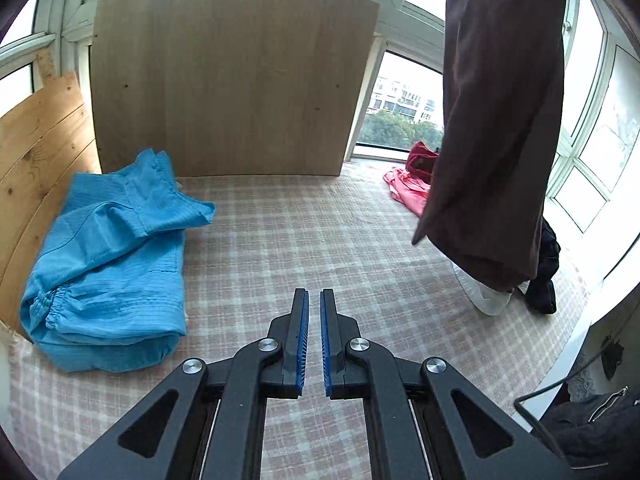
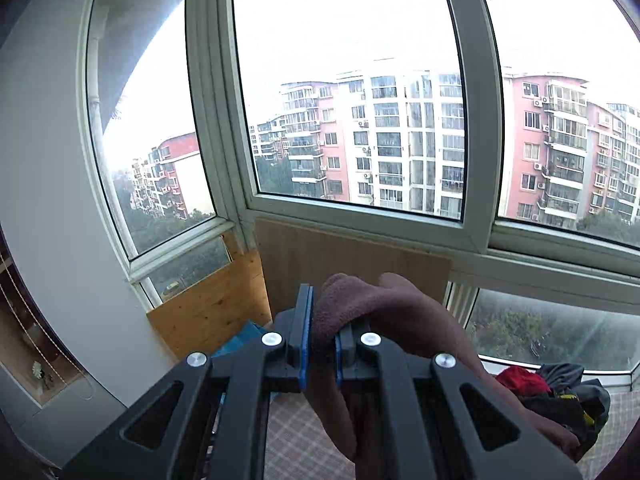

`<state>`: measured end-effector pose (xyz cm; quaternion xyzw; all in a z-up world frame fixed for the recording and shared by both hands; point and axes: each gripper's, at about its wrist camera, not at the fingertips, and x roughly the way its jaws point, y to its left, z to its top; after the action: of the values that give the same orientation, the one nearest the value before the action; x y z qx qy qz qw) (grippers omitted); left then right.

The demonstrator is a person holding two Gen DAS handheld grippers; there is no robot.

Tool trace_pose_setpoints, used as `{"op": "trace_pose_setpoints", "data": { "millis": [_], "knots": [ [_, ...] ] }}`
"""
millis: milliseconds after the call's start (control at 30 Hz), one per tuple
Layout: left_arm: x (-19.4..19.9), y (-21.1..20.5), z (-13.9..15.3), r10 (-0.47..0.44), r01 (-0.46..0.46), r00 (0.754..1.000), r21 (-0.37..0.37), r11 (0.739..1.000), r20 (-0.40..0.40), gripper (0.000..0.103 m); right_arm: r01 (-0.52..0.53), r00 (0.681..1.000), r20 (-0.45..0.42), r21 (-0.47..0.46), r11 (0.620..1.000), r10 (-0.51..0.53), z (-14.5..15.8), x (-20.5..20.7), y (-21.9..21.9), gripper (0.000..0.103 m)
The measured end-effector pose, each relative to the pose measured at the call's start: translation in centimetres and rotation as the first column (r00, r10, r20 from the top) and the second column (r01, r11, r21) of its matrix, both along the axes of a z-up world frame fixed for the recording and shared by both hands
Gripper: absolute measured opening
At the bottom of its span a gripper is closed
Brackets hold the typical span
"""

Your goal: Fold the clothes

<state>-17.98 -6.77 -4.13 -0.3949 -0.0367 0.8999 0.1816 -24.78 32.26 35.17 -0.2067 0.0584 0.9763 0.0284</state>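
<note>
- Two grippers appear: the right gripper (image 2: 320,344) pinches a bunched edge of a dark brown, fleecy garment (image 1: 496,120), while the left gripper (image 1: 314,344) has its blue-padded fingers nearly together with a narrow gap and nothing between them.
- Brown garment: hangs lengthwise from the raised right gripper, above the right side of the pink-and-white checked bed surface (image 1: 320,232); its lower end seems to reach a white item (image 1: 490,300) lying there.
- Step in hand, as judged: spreading the hanging garment for folding. Done well, the left gripper would take a second point on the same top edge, apart from the first, so the cloth opens flat rather than twisting.
- Texture: soft, thick and limp, draping in long vertical folds; likely to sag between holds.
- Blue, thin, ribbed garment with an elastic cuff (image 1: 108,264): lies as a loosely folded bundle at the left edge of the bed.
- Red and pink clothes (image 1: 412,180) sit at the far right corner.
</note>
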Motion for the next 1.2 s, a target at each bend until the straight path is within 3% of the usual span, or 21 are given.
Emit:
{"op": "trace_pose_setpoints", "data": {
  "millis": [167,300,400,500,567,600,700,767,833,933,1000,1100,1200],
  "knots": [
    [0.9,-2.3,1.2,0.074,-0.074,0.997,-0.009,0.997,-0.020,0.004,-0.124,0.989,-0.090,-0.017,0.992,0.122,3.4,3.4,-2.3,0.009],
    [1.7,-3.6,2.5,0.125,-0.125,0.992,-0.033,0.992,-0.027,0.004,-0.166,0.980,-0.122,-0.086,0.982,0.155,2.5,8.2,-0.2,0.009],
    [2.0,-3.6,3.1,0.135,-0.137,0.990,-0.065,0.988,-0.027,0.004,-0.115,0.993,-0.028,-0.141,0.983,0.112,-2.6,12.2,3.5,0.009],
    [1.8,-1.7,3.0,0.093,-0.094,0.996,-0.119,0.988,-0.012,0.004,0.051,0.986,0.164,-0.202,0.978,-0.017,-12.1,16.5,8.9,0.009],
    [1.6,0.0,2.6,0.052,-0.050,0.999,-0.148,0.988,0.005,0.007,0.189,0.941,0.320,-0.232,0.954,-0.108,-19.3,19.4,13.0,0.009],
    [1.3,1.0,2.4,0.025,-0.021,1.000,-0.158,0.987,0.018,0.008,0.264,0.903,0.402,-0.236,0.935,-0.153,-23.3,20.9,15.0,0.009],
    [0.3,4.7,1.3,-0.060,0.068,0.997,-0.177,0.982,0.052,0.009,0.503,0.724,0.631,-0.206,0.840,-0.279,-34.4,25.7,20.8,0.009],
    [-0.8,7.6,0.2,-0.136,0.150,0.987,-0.184,0.971,0.090,0.009,0.595,0.616,0.721,-0.164,0.787,-0.316,-39.7,28.0,23.5,0.009],
    [-2.0,11.1,-0.4,-0.221,0.240,0.968,-0.187,0.953,0.119,0.009,0.625,0.568,0.760,-0.149,0.766,-0.316,-42.9,29.4,25.0,0.009],
    [-4.1,16.7,-1.2,-0.357,0.381,0.922,-0.188,0.905,0.151,0.014,0.645,0.553,0.771,-0.156,0.748,-0.316,-44.9,30.1,26.1,0.009],
    [-5.5,20.6,-1.8,-0.444,0.472,0.880,-0.192,0.861,0.170,0.023,0.656,0.546,0.771,-0.150,0.740,-0.327,-45.4,30.6,26.0,0.009],
    [-8.0,26.2,-2.9,-0.547,0.581,0.813,-0.217,0.785,0.199,0.023,0.649,0.543,0.771,-0.135,0.749,-0.332,-46.1,30.7,25.3,0.009],
    [-10.8,31.1,-4.6,-0.619,0.659,0.752,-0.265,0.704,0.228,0.023,0.667,0.539,0.777,-0.157,0.729,-0.326,-46.8,31.5,25.0,0.009]
  ]
}}
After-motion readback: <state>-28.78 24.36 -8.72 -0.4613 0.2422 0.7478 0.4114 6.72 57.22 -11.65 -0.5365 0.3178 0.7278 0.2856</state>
